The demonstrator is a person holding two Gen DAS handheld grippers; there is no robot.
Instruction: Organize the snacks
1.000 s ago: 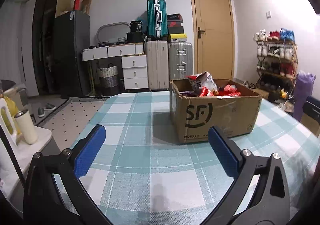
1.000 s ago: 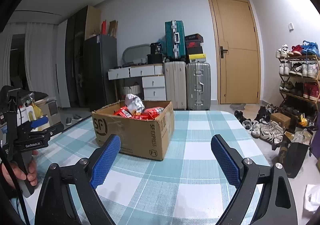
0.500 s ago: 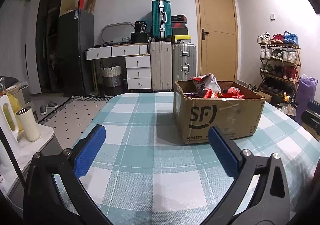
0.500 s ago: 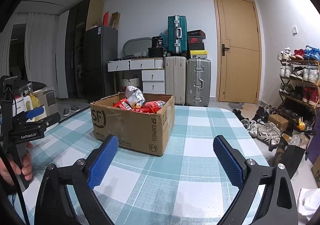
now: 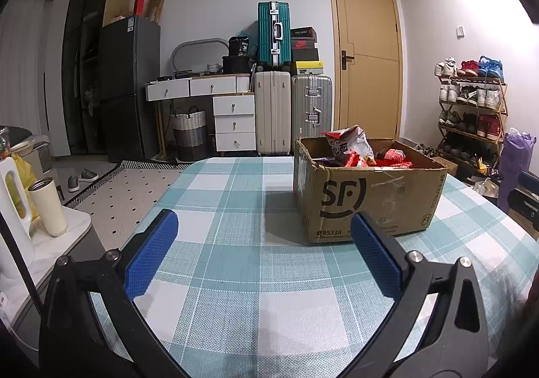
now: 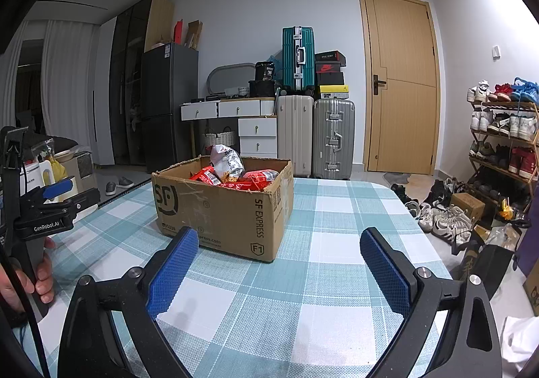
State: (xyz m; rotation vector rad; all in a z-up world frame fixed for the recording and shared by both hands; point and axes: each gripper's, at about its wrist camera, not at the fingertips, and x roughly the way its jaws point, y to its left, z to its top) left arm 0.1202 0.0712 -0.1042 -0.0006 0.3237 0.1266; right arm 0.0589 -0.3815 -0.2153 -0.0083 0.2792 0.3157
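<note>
Snacks (image 6: pixel 232 172): red packets and one silver-white bag, heaped inside the cardboard box (image 5: pixel 370 199); the silver bag stands above the rim, red ones at rim height.
Box: open-topped, on the checked tablecloth (image 5: pixel 235 263), printed side toward both grippers.
Cloth around box: no packet visible on it, on any side shown in either view.
Progress: every snack in sight sits in the box. Fits a late stage, everything gathered in, or an early one, packets waiting to be lifted out and sorted. The pictures do not settle which.
Left gripper (image 5: pixel 262 253): short of the box, up off the cloth, pointing past the box's left corner; blue pads spread wide, nothing between them.
Right gripper (image 6: pixel 279 268): short of the box, toward its right front corner, level with the cloth and above it; pads wide apart, empty.
Hand (image 6: pixel 30 280): wrapped round the left gripper's handle, left of the box in the right wrist view.
Contact: neither gripper touches box or packets.
</note>
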